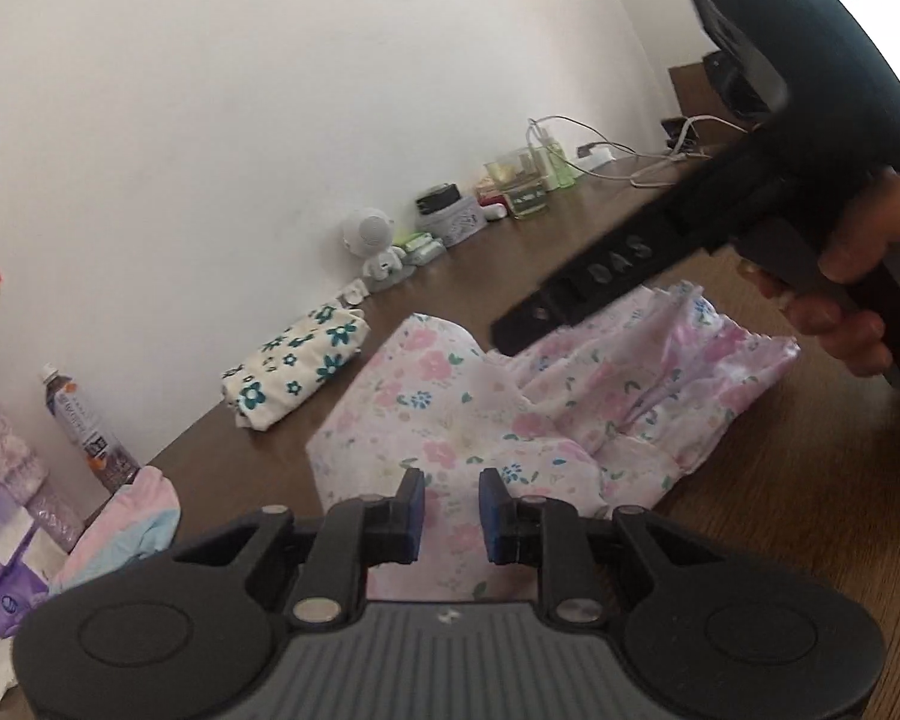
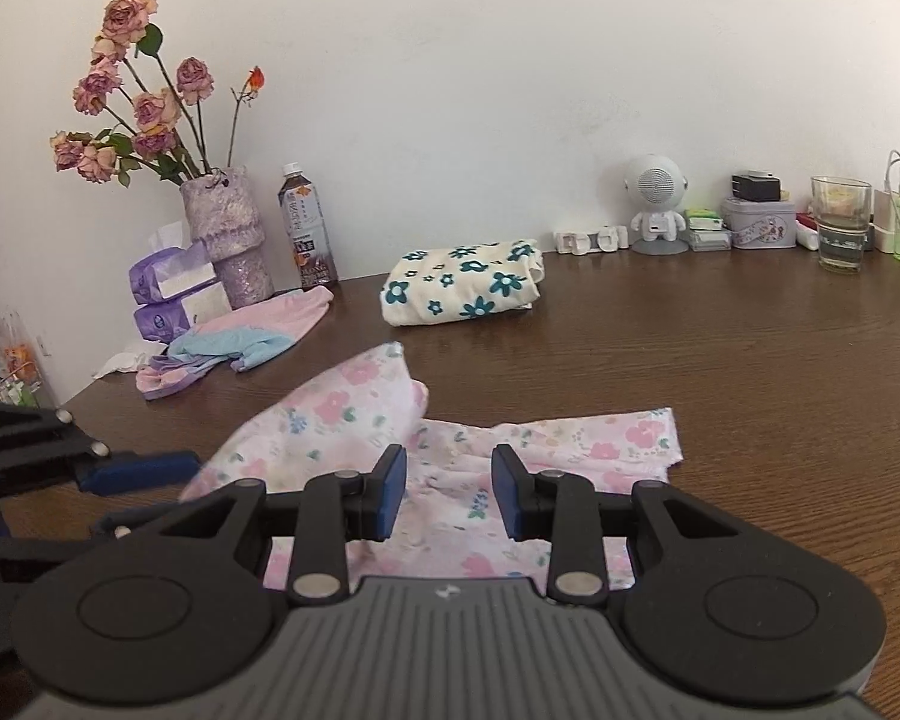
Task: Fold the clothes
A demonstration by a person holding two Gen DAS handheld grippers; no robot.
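Note:
A pink floral garment lies crumpled on the brown table; it also shows in the right wrist view. My left gripper is open, hovering just over the garment's near edge. My right gripper is open above the garment's middle, holding nothing. The right gripper's body appears in the left wrist view, held in a hand above the garment's far side. The left gripper's blue fingers show at the left of the right wrist view. A folded cream cloth with teal flowers lies behind.
A pink and blue garment lies at the back left beside tissue packs, a vase of dried roses and a bottle. A small robot-shaped speaker, a tin, a glass and cables line the wall.

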